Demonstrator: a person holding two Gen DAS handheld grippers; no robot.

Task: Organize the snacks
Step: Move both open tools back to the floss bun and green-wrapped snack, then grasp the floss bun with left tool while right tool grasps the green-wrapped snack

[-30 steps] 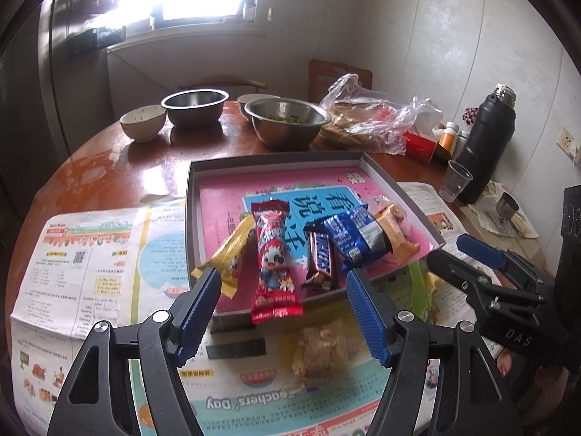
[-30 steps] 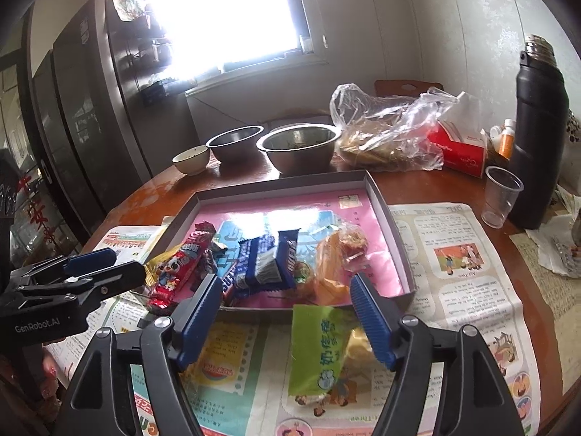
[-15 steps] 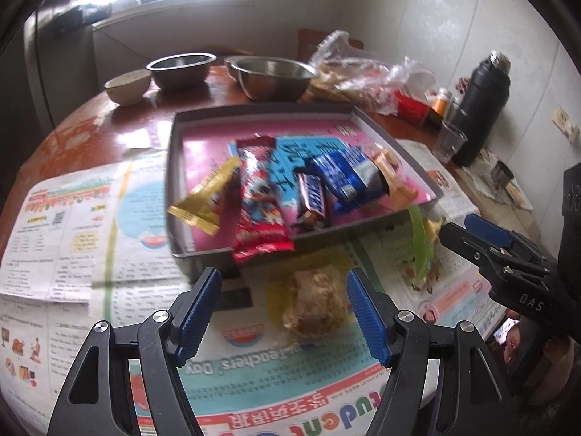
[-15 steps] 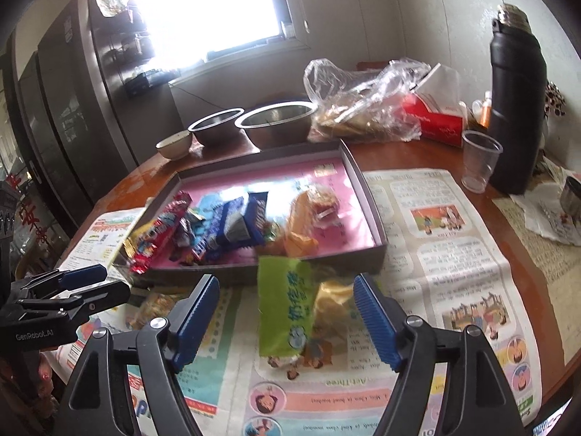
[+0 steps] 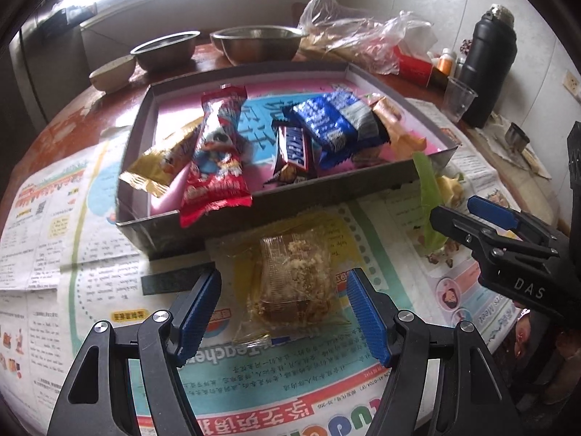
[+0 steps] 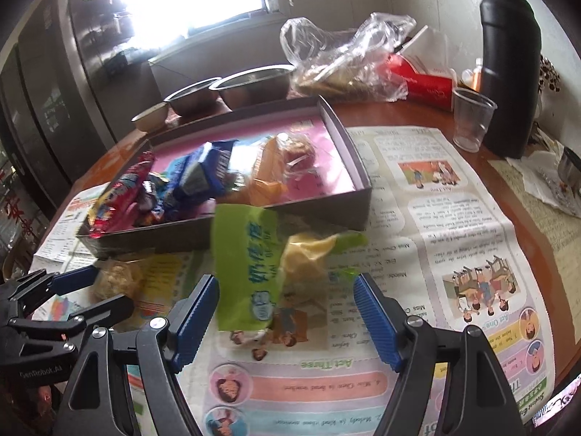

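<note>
- The left gripper, black-framed with blue ribbed pads, has its jaws spread wide apart; it hangs low over the clear-wrapped crumbly brown pastry, which lies between the two pads on the newspaper, touching neither that can be seen
- The right gripper, of the same build, also stands with jaws apart; the green snack packet with blue lettering and the pale yellow wrapped piece just beside it lie between and slightly beyond its pads; nothing is clamped
- The shallow grey cardboard tray with a pink printed lining sits just beyond both loose snacks, its near wall facing the grippers
- Inside the tray, from left to right in the left wrist view: a yellow foil wrapper; a long red packet with a cartoon face, its near end draped over the wall; a brown Snickers bar; a blue-and-silver packet; an orange wrapper at the right
- The colourful newspaper sheets cover the near part of the round reddish wooden table
- On the far side stand two steel bowls and a small pale ceramic bowl; further right, a crumpled clear plastic bag, a clear plastic cup and a tall black flask
</note>
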